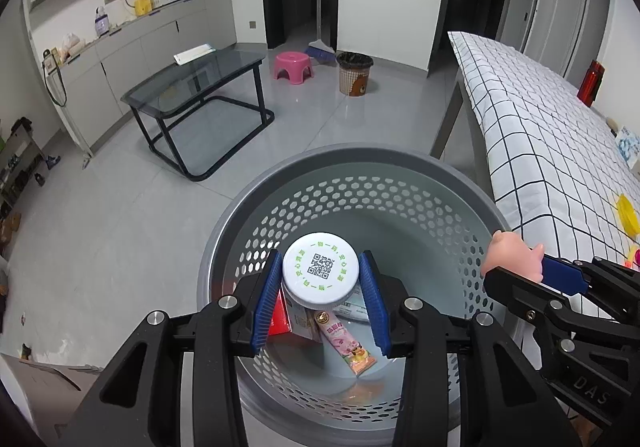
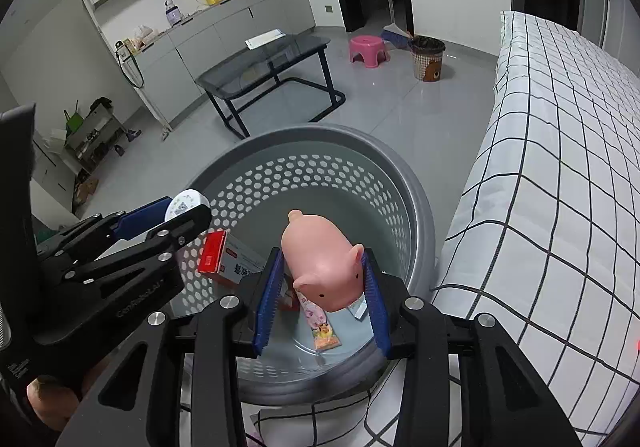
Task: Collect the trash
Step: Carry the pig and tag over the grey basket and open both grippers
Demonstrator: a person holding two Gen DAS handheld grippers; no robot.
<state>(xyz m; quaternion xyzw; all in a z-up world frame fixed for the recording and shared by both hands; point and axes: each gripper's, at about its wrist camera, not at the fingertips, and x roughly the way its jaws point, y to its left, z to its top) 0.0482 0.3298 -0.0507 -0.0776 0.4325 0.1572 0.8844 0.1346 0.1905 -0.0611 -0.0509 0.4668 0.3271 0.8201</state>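
My left gripper (image 1: 320,279) is shut on a white round lid with a QR code (image 1: 320,273) and holds it over the open mouth of the grey perforated bin (image 1: 400,183). My right gripper (image 2: 324,279) is shut on a pink toy pig (image 2: 320,263) and holds it over the same bin (image 2: 360,151). In the bin lie a red and white carton (image 2: 218,257) and a pink snack wrapper (image 1: 348,347). The right gripper with the pig (image 1: 512,255) shows at the right of the left wrist view. The left gripper with the lid (image 2: 184,205) shows at the left of the right wrist view.
A table with a black and white checked cloth (image 1: 540,135) stands right of the bin, with a red bottle (image 1: 591,83) and yellow item (image 1: 627,213) on it. A glass coffee table (image 1: 200,87), pink stool (image 1: 293,65) and brown waste basket (image 1: 354,73) stand farther off.
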